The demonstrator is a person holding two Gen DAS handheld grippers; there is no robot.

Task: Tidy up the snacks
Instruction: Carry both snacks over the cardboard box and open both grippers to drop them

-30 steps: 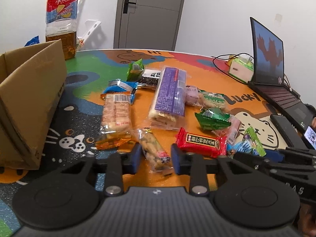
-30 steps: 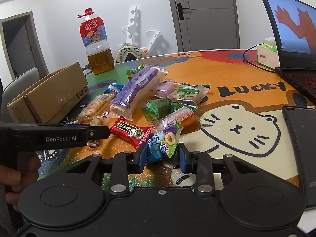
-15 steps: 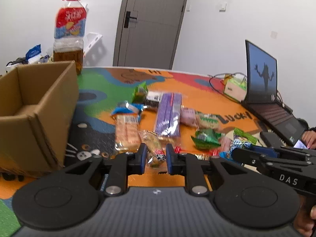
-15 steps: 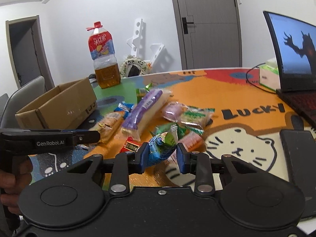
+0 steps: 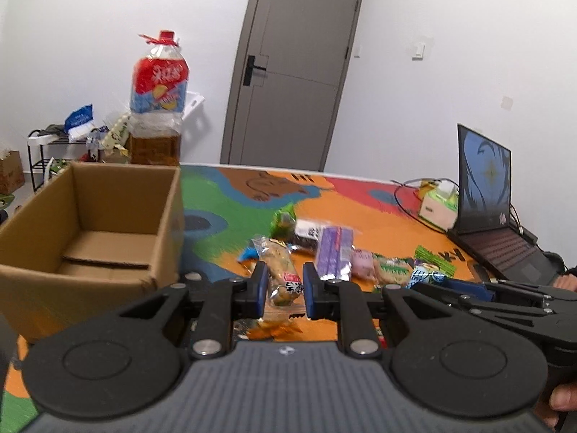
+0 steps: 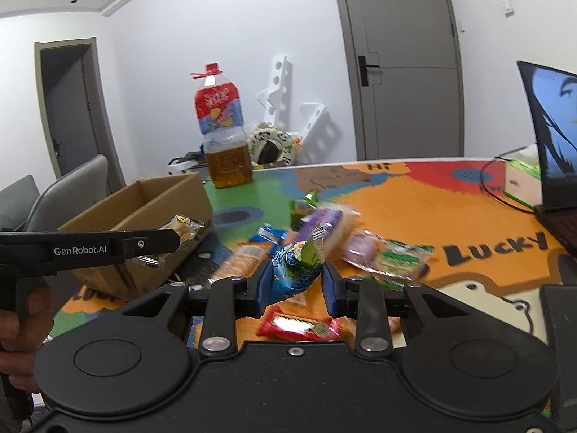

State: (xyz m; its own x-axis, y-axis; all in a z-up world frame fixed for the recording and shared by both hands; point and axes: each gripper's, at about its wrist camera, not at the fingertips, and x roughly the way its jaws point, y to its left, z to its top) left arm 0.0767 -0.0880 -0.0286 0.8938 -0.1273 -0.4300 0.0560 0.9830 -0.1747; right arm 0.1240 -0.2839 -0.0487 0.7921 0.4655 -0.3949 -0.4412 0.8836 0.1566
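Note:
My left gripper (image 5: 285,290) is shut on a clear peanut-snack packet (image 5: 283,274) and holds it above the table, right of the open cardboard box (image 5: 90,231). In the right wrist view the left gripper (image 6: 169,240) carries that packet (image 6: 182,229) beside the box (image 6: 144,216). My right gripper (image 6: 294,285) is shut on a blue-and-green snack packet (image 6: 297,265), lifted above the table; it shows in the left wrist view (image 5: 429,276) too. Several other snack packets (image 5: 333,252) lie on the colourful mat.
A large oil bottle (image 5: 157,108) stands behind the box. A laptop (image 5: 490,209) and a tissue box (image 5: 438,205) sit at the right. A red snack packet (image 6: 299,326) lies under my right gripper. A grey chair (image 6: 68,195) stands at the left.
Both grippers have lifted their packets off the table and moved left toward the cardboard box. The views have tilted upward.

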